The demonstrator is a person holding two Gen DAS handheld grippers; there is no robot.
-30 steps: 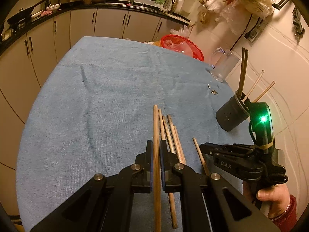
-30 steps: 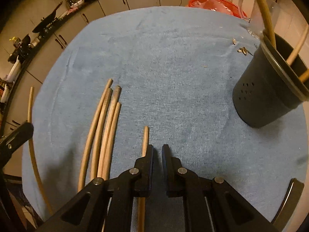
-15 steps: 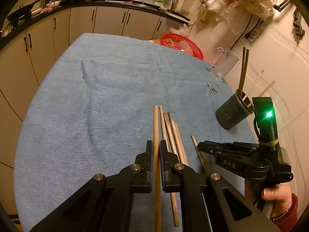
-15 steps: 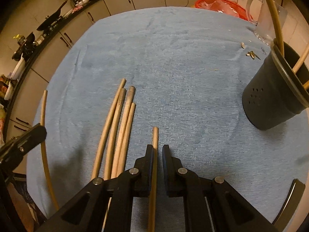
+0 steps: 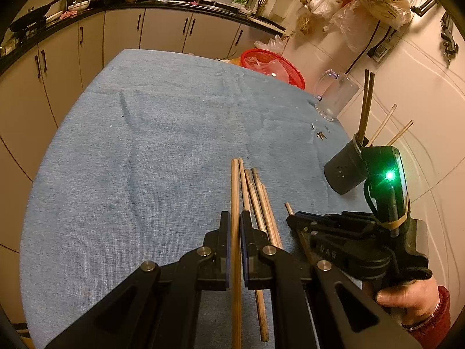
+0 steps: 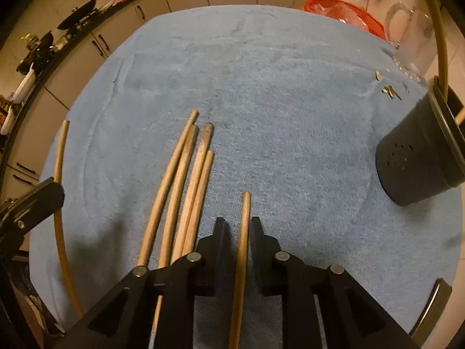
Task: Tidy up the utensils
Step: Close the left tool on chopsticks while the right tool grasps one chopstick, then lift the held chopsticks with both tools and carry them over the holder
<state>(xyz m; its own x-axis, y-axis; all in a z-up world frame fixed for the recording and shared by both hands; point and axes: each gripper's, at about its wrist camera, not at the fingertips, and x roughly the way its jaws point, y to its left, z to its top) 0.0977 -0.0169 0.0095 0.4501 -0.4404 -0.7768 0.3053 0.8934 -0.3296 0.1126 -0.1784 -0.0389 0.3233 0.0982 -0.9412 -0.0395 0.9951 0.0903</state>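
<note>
While both grippers hang over the desk [image 5: 122,174], which is covered in a blue towel, each one has a single wooden chopstick pinched in it. The left gripper [image 5: 235,229] has its jaws drawn in tight on a pale chopstick [image 5: 234,192] that runs straight out ahead between the two pads and back under the body of the tool. Just to the right of those jaws lies a loose bunch of four chopsticks [image 5: 255,197], side by side on the towel and pointing the same way as the held one.

Further right of the left jaws is the right gripper [image 6: 238,226], held by a hand [image 5: 407,296] in a red sleeve, a green light glowing on its top. Its jaws are closing on another chopstick [image 6: 245,212], and in its own camera the stick sits squarely between the two pads, its tip poking out ahead of them; from the left camera the stick's far end shows just past the jaw tips. To the left of these jaws lie the same four loose sticks, fanned slightly at their far ends.

Ahead and to the right of the right jaws stands a dark round holder [image 6: 418,157] with small holes in its side, upright on the towel, with several chopsticks already standing in it. Beyond it are a clear glass mug [image 5: 334,96], a red basket [image 5: 273,64] and a few small metal bits [image 6: 391,91] scattered on the cloth.
</note>
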